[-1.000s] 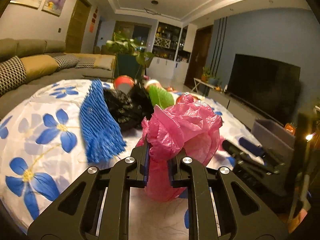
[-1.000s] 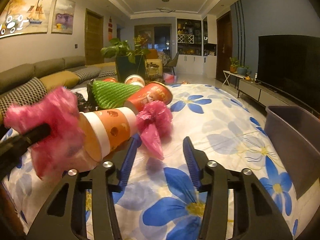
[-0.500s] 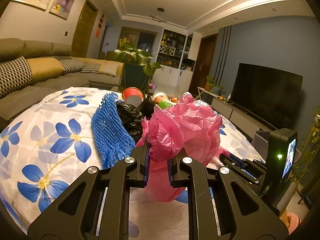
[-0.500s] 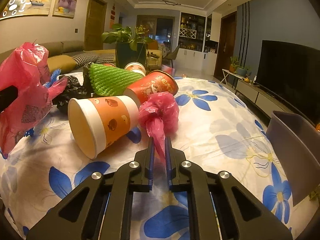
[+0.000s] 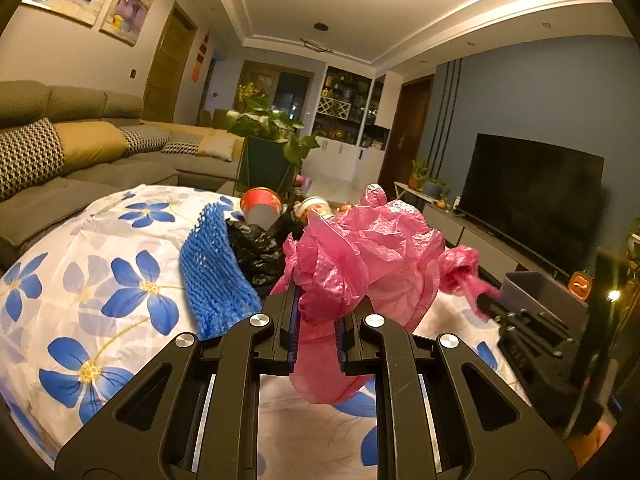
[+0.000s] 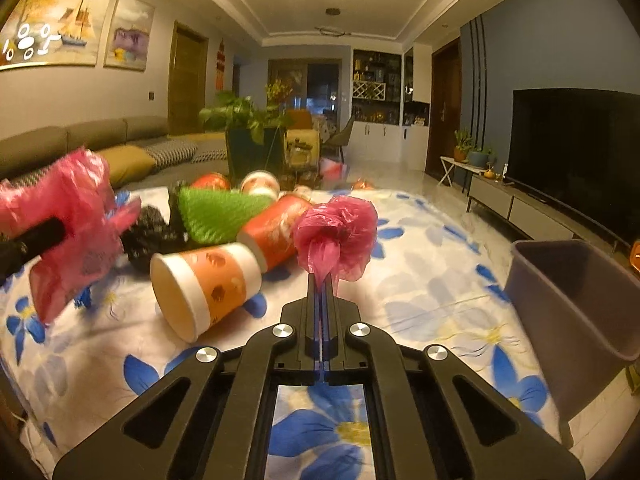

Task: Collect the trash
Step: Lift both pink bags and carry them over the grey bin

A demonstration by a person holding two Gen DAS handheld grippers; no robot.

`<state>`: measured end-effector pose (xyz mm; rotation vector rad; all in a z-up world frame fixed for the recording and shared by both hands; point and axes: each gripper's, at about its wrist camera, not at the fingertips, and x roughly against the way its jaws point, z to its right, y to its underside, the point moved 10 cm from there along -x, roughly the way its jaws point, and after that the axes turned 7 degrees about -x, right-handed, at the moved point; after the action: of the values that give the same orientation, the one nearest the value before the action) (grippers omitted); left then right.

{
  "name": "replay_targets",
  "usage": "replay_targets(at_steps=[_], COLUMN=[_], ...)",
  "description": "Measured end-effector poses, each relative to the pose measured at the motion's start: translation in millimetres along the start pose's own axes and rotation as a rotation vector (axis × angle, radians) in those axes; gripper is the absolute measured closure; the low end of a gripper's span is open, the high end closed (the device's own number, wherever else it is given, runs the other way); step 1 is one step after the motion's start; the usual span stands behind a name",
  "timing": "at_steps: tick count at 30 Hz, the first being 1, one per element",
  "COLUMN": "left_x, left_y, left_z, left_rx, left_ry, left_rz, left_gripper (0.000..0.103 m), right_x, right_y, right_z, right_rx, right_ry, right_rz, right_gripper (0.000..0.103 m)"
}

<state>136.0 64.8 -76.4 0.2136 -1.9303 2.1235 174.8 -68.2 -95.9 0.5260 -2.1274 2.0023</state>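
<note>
No legible txt, labels or nos. anywhere.

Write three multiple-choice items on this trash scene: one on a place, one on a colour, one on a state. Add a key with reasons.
1. In the right wrist view, the grey bin stands:
A. right of the table
B. on the sofa
C. under the TV

2. The foam net beside the black bag in the left wrist view is:
A. yellow
B. blue
C. white

3. The right gripper is:
A. wide open
B. shut on nothing
C. shut on a small pink bag

Key: A, the bin sits at the table's right edge; B, its mesh is blue; C, pink plastic is pinched between the fingers.
</note>
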Motion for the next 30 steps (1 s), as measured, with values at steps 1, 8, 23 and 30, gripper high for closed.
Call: replay_targets(at_steps=[1,8,23,30], left_x=[-0.6,-5.9,-23.7,-35.3], left_y=[-1.6,-17.7,-38.6,-50.6], left_z=[1.9,31.6,129.6,173.7], left_rx=[-0.002,-0.052,-0.156,-0.179], left_ry=[0.001,0.025,0.146,0.213], left_rz=[0.001,0.010,0.026,0.043], left_gripper=[0.089,0.089,0.090,0.090], right_x=[3.1,28.1,66.0,74.2], right_y=[-4.2,-25.8,-52.6,-58.4], right_z=[1.3,23.0,91.4,125.7], right_rx=[-0.001,-0.019,-0.049,-0.058], right_ry=[0.004,0.035,0.147,0.208], right_rz=[0.010,0.067,0.157,0.184], right_gripper=[0.102,0.102,0.102,0.102])
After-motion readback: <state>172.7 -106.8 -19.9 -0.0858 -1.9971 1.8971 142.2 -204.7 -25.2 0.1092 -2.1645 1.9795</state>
